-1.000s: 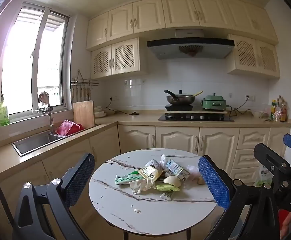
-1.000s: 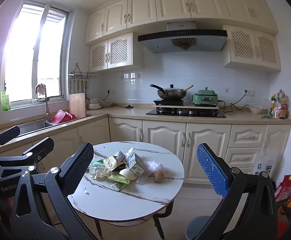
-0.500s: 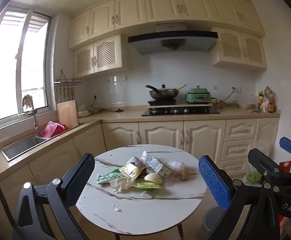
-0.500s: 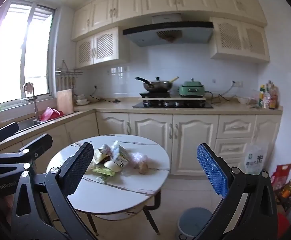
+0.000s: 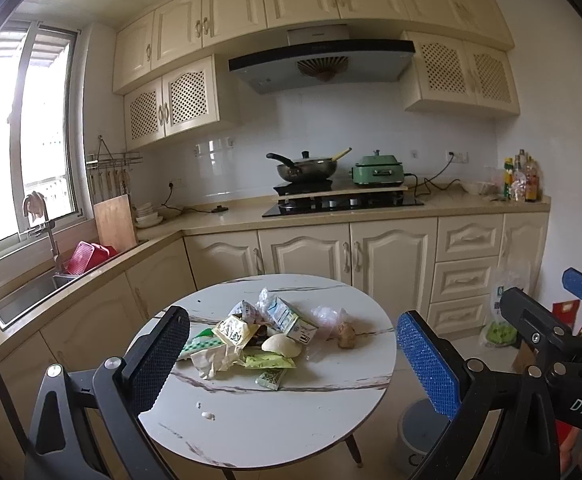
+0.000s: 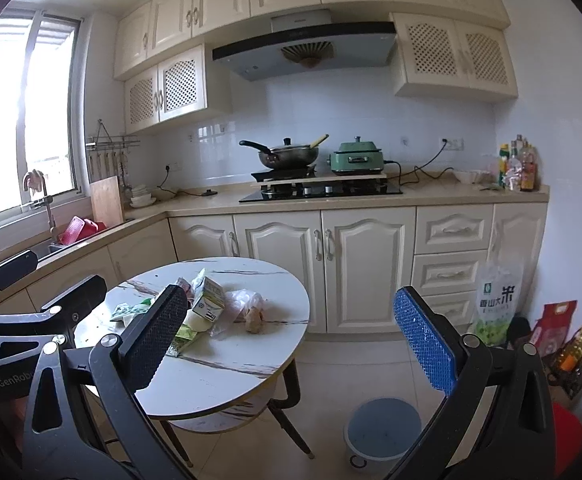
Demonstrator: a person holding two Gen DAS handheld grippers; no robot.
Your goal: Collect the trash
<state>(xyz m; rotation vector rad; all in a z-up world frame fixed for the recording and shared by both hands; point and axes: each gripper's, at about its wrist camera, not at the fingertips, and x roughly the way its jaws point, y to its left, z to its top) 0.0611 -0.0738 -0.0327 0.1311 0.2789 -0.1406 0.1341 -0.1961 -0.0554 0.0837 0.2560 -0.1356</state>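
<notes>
On the left, the left hand-held gripper (image 5: pixel 291 356) is hovering above the near edge of the round white marble-patterned worktop (image 5: pixel 291 432), its jaws spread wide and holding nothing. It is pointing roughly level, slightly down toward the trash heap near the worktop's middle.

At the heap's left, a green-and-white flat wrapper (image 5: pixel 199 346) and a crumpled cream paper (image 5: pixel 215 362) are lying flat; both look light and limp, so a pinch on a raised fold would probably serve best. Beside them a yellow-and-white snack packet (image 5: pixel 233 328) is resting on top, and a pale rounded piece like a shell or peel (image 5: pixel 281 346) is sitting just below it; that piece may be brittle, so a gentle squeeze seems wise. A lime-green sachet (image 5: pixel 269 361) is lying in front.

Further right, a small white-and-green drink carton (image 5: pixel 293 320) is lying tilted; it looks stiff and empty, easy to take across its narrow sides. Next come a crinkled clear plastic bag (image 5: pixel 325 316), likely slippery, and a brown knobbly lump (image 5: pixel 346 330) whose nature I cannot tell.

On the right, the right hand-held gripper (image 6: pixel 291 328) is hanging beside the worktop's edge, equally wide apart and empty, above a grey-blue round bin (image 6: pixel 383 428) standing on the tiled floor.
</notes>
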